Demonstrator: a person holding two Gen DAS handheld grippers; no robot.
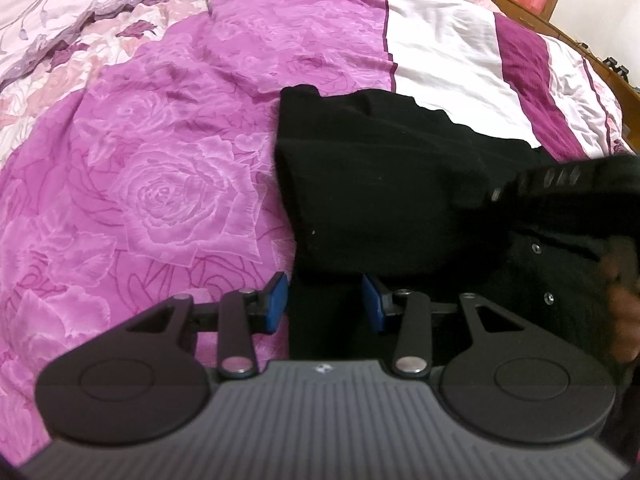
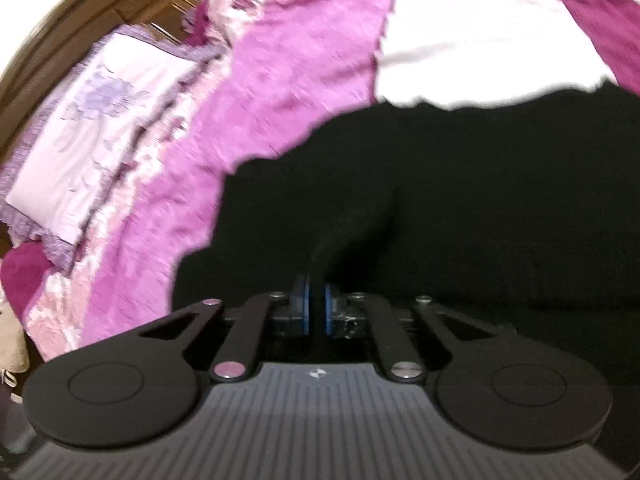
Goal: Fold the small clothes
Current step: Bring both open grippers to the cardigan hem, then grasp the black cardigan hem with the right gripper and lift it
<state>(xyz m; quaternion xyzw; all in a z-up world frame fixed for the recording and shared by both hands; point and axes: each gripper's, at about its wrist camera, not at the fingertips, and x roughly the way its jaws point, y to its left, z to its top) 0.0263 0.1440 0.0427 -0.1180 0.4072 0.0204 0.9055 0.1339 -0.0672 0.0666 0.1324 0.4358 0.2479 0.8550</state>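
Lying across the bed under both of your cameras is a pink rose-print bedspread with a white band and a darker magenta stripe running over it; a lilac floral pillow sits up by the wooden headboard in your right wrist view, which is smeared with blur. The black garment is spread on the bedspread, its far edge overlapping the white band. Your left tongs stand open, blue pads apart, poised over the near left edge of the garment with black cloth between and beneath them, though whether they touch it you cannot tell. Your right tongs are closed on a pinched ridge of the black garment that rises from between the pads. In the left wrist view, the body of the other tool crosses over the garment's right side, with part of a hand beside it at the frame edge.
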